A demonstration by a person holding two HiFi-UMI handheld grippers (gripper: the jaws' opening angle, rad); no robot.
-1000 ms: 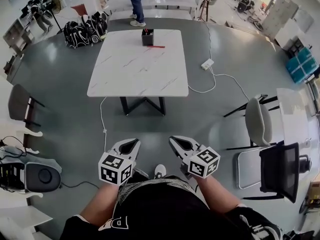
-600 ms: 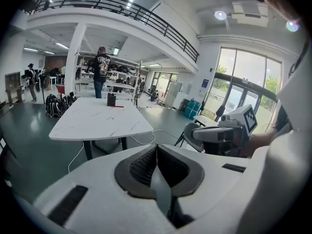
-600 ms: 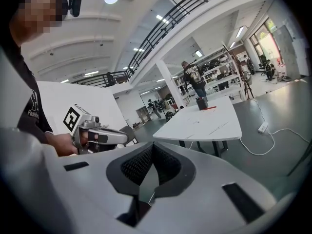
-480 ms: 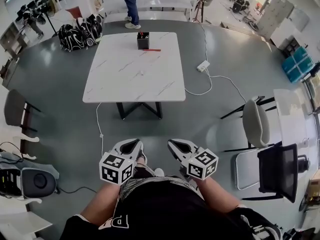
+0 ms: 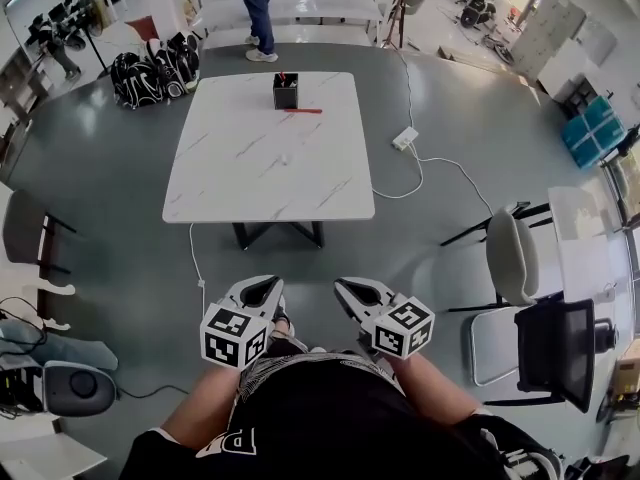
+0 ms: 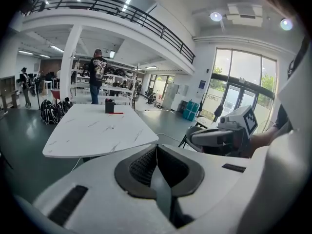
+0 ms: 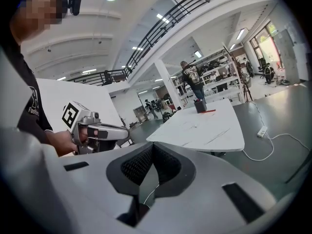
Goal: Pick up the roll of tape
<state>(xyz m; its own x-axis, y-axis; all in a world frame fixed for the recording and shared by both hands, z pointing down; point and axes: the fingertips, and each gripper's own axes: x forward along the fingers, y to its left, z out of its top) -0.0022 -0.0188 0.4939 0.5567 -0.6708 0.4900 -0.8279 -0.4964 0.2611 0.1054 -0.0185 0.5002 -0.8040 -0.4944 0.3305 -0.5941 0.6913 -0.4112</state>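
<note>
My left gripper and right gripper are held side by side, near each other. The fingers of each are pressed together with nothing between them. Well ahead of my fingertips, across the floor, stands the marble tabletop. Towards its far end sit a black holder and a thin red thing. Nearer the middle lies a small pale speck. I cannot tell whether it is the roll of tape.

We see a big open lab or workshop hall, grey floor, white marble-look table, upper gallery with black railing, tall windows, storage racks at the back, bags on the floor.
</note>
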